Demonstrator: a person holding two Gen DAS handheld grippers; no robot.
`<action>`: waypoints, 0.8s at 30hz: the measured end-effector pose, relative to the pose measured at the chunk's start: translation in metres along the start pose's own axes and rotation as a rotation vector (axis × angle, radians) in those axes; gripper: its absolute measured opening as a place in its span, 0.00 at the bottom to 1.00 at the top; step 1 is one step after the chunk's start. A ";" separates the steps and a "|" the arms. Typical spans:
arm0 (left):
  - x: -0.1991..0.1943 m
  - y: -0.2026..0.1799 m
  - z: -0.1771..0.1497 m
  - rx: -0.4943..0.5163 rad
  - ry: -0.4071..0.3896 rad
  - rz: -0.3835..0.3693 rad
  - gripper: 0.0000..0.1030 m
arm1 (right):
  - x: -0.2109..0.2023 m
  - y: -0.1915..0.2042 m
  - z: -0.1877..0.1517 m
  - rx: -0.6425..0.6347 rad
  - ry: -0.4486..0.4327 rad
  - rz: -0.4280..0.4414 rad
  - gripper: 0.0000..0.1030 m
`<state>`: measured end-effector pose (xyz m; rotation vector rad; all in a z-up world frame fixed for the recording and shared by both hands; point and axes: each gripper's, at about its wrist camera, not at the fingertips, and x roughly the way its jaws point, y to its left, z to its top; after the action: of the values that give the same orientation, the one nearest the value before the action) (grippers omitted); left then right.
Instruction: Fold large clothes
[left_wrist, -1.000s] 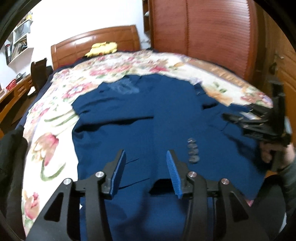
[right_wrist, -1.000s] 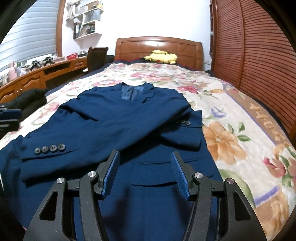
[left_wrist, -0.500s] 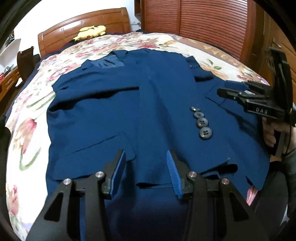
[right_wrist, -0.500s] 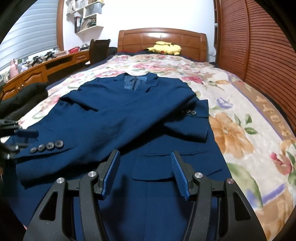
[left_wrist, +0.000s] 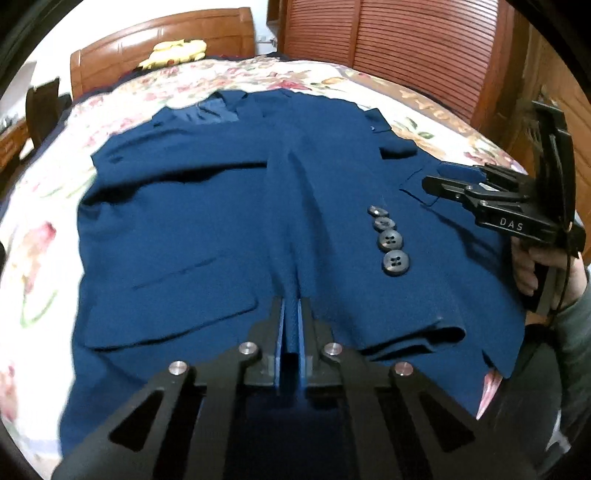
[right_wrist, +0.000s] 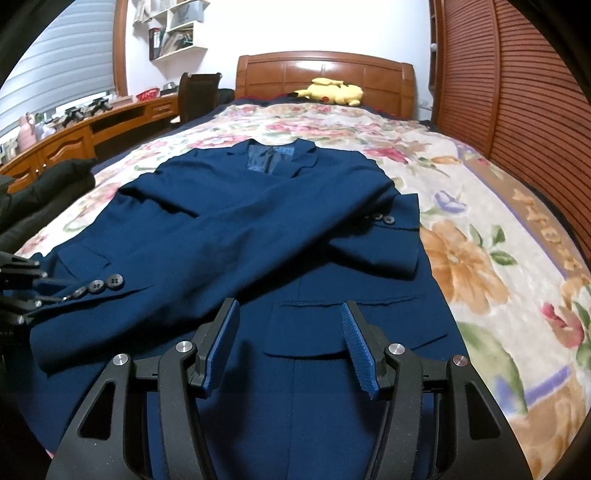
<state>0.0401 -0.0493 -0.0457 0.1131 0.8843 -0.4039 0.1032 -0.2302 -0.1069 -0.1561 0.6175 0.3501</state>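
A navy blue suit jacket (left_wrist: 207, 206) lies flat on the bed, collar toward the headboard, both sleeves folded across its front. My left gripper (left_wrist: 291, 308) is shut on a pinched fold of the jacket near its bottom hem, beside the cuff with several dark buttons (left_wrist: 391, 243). The jacket also fills the right wrist view (right_wrist: 258, 229). My right gripper (right_wrist: 290, 325) is open and empty, just above the lower front near a flap pocket (right_wrist: 354, 328). It also shows in the left wrist view (left_wrist: 476, 192), over the jacket's right side.
The floral bedspread (right_wrist: 480, 236) surrounds the jacket. A yellow plush toy (right_wrist: 328, 92) lies by the wooden headboard (right_wrist: 325, 74). Wooden slatted wardrobe doors (right_wrist: 517, 92) run along the right. A desk (right_wrist: 74, 136) and dark clothing (right_wrist: 48, 195) are to the left.
My left gripper has come down to the jacket's lower edge and closed on a fold of the cloth. My right gripper has stayed open, drifting slightly forward over the jacket.
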 end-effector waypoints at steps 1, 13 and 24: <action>-0.006 0.001 0.004 0.007 -0.019 0.014 0.00 | 0.000 0.000 0.001 0.001 0.000 0.000 0.56; -0.053 0.064 0.059 -0.046 -0.152 0.190 0.00 | 0.000 0.002 -0.002 -0.003 0.003 0.001 0.56; -0.043 0.084 0.044 -0.083 -0.138 0.212 0.12 | 0.001 0.003 -0.004 -0.011 0.016 0.006 0.56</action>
<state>0.0809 0.0293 0.0098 0.1001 0.7435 -0.1742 0.1009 -0.2284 -0.1114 -0.1682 0.6321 0.3580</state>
